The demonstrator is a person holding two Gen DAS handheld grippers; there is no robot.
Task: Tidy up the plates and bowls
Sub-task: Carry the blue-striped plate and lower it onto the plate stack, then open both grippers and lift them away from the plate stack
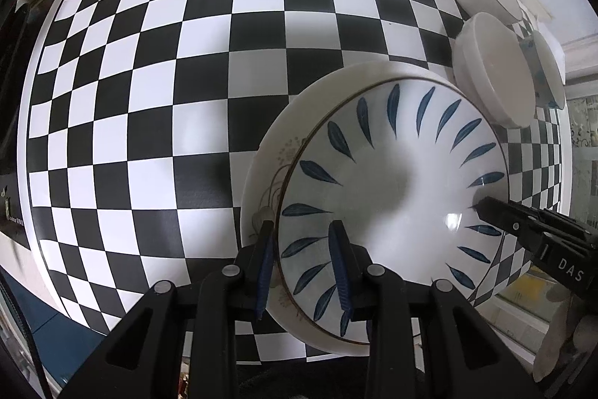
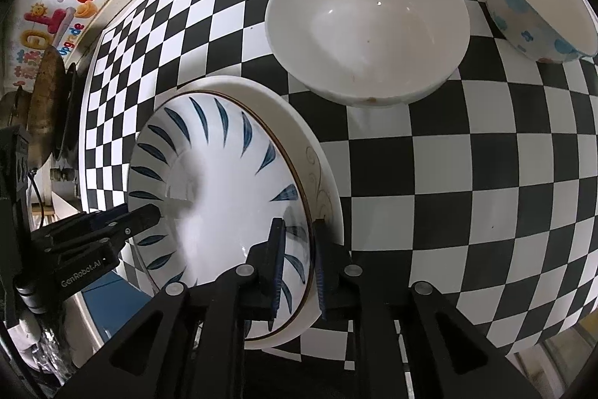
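Checkered table: leaf-patterned plate nested in white plate. Left gripper and right gripper each pinch opposite rims.

The left gripper is matte black plastic, its two fingers faced with ribbed blue pads. Round silver screw heads sit along its angular black arms. The right gripper is built the same way: black frame, blue ribbed pads on its fingers, silver screws. White lettering marks their sides, "GenRobot.AI" on the left one and "DAS" on the right.
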